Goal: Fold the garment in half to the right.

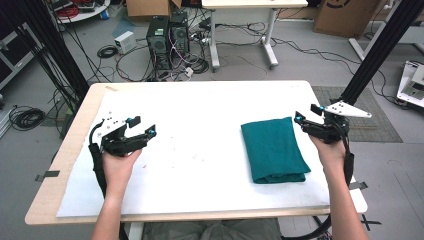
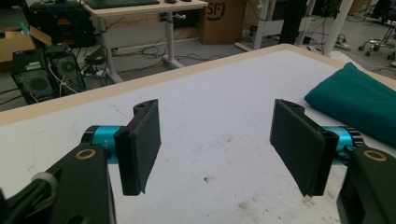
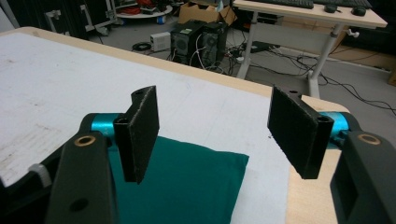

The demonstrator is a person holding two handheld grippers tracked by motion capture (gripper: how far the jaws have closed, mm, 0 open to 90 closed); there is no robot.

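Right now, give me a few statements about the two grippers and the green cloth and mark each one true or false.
1. The green cloth lies folded on the table's white sheet. True.
2. The right gripper is clamped on the cloth. False: its jaws stand apart with nothing between them, beside the cloth's far right corner.
3. The left gripper is open and holds nothing. True.
4. The cloth lies nearer the left gripper than the right. False: it lies on the right part of the table, close to the right gripper.
5. The cloth hangs over the table's near edge. False: it rests wholly on the sheet.
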